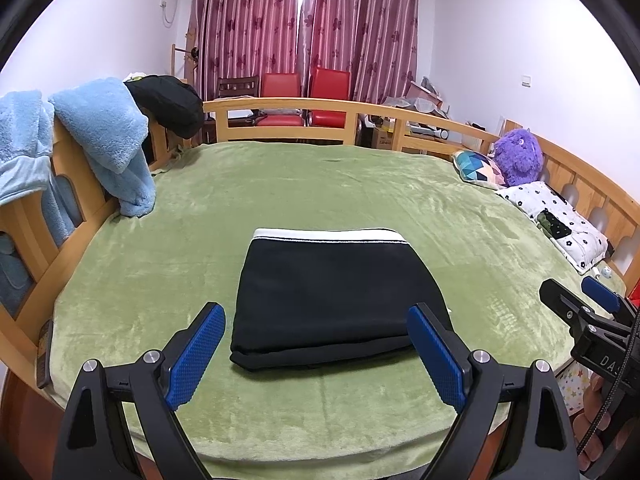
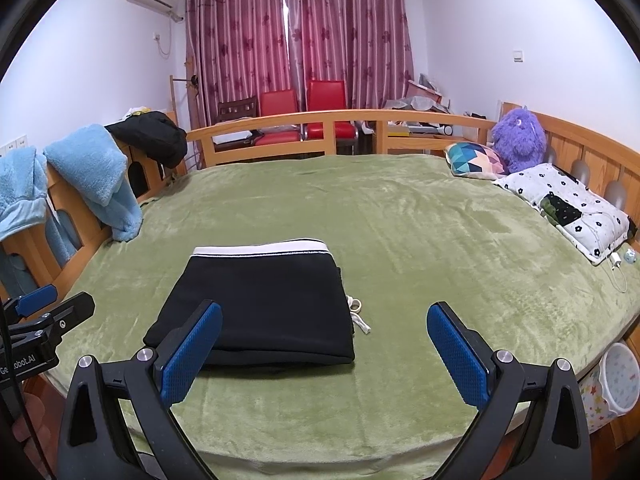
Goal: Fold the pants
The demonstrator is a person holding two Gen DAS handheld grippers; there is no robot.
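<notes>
Black pants (image 1: 336,296) with a white waistband lie folded into a flat rectangle on the green bed cover (image 1: 320,184), near its front edge. In the right wrist view the same pants (image 2: 260,308) lie left of centre, a white drawstring (image 2: 358,314) poking out at their right side. My left gripper (image 1: 316,354) hovers just in front of the pants, jaws wide open, nothing between the blue pads (image 1: 194,360). Held further right, my right gripper (image 2: 324,354) is also wide open and empty. Each gripper shows at the edge of the other's view.
A wooden bed rail (image 1: 280,106) runs around the bed. Blue fleece garments (image 1: 104,136) and a black garment (image 1: 168,104) hang over the left rail. A patterned cushion (image 2: 474,160), a purple plush toy (image 2: 518,140) and a flowered pillow (image 2: 568,208) lie at the right. Red chairs (image 2: 304,108) stand behind.
</notes>
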